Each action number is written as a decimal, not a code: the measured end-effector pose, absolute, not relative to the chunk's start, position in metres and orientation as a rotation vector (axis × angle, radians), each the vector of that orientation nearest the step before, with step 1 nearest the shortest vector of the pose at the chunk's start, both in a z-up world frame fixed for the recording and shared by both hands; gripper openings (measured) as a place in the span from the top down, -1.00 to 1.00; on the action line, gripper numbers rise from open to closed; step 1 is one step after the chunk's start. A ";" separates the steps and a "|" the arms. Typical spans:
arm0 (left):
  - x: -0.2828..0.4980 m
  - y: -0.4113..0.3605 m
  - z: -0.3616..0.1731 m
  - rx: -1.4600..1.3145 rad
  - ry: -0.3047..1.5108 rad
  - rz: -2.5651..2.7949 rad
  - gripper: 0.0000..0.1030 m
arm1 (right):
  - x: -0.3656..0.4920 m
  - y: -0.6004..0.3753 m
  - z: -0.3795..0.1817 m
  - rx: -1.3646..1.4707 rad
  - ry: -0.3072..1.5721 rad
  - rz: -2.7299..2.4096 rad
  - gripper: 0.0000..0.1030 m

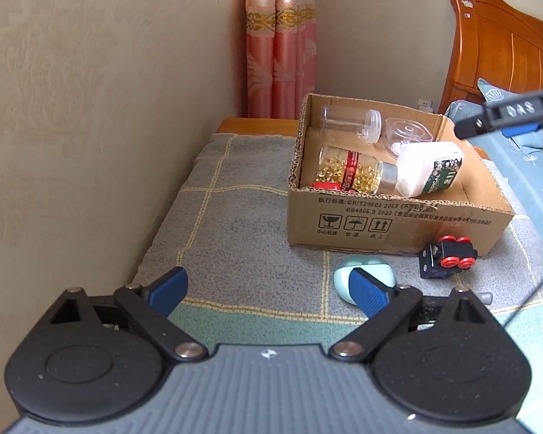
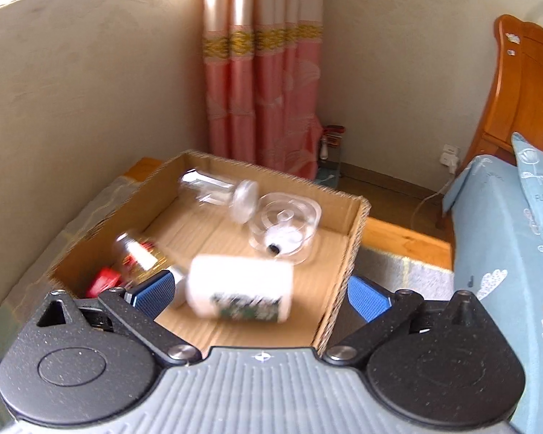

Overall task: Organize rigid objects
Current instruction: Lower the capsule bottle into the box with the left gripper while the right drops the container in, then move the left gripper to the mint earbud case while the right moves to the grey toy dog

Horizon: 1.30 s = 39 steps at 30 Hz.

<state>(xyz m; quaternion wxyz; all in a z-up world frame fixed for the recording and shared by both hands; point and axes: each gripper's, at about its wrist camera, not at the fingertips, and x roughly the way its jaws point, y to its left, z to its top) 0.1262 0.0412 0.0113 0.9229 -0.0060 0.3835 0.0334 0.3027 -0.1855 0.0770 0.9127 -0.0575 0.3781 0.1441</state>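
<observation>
Just beside box (image 1: 380,224), bare blanket (image 1: 235,217).

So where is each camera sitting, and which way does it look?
Left wrist: sits on the left gripper, looking down over the blanket at the box; its open blue fingers show.
Right wrist: sits on the right gripper, over the box, looking in; its open fingers show.
Shared: box, white bottle, curtain.
</observation>
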 end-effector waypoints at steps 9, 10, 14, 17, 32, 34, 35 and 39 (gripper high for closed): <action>0.121 0.037 0.015 -0.006 0.778 0.051 -0.85 | 0.235 -0.172 0.059 -0.106 0.802 0.371 -1.00; 0.121 0.036 0.015 -0.004 0.776 0.047 -0.85 | 0.227 -0.171 0.054 -0.099 0.805 0.372 -1.00; 0.123 0.033 0.010 0.012 0.790 0.050 -0.85 | 0.189 -0.158 0.032 -0.111 0.779 0.358 -1.00; 0.123 0.031 0.008 0.017 0.797 0.044 -0.85 | 0.167 -0.148 0.015 -0.098 0.778 0.346 -1.00; 0.120 0.025 0.000 0.020 0.816 0.019 -0.85 | 0.142 -0.150 -0.042 -0.006 0.825 0.198 -1.00; 0.121 0.024 -0.001 0.018 0.820 0.015 -0.85 | 0.138 -0.157 -0.044 -0.014 0.827 0.178 -1.00; 0.121 0.024 -0.002 0.018 0.822 0.013 -0.85 | 0.135 -0.160 -0.044 -0.021 0.828 0.171 -1.00; 0.123 0.023 -0.006 0.015 0.833 0.006 -0.85 | 0.128 -0.179 -0.045 0.009 0.834 0.147 -1.00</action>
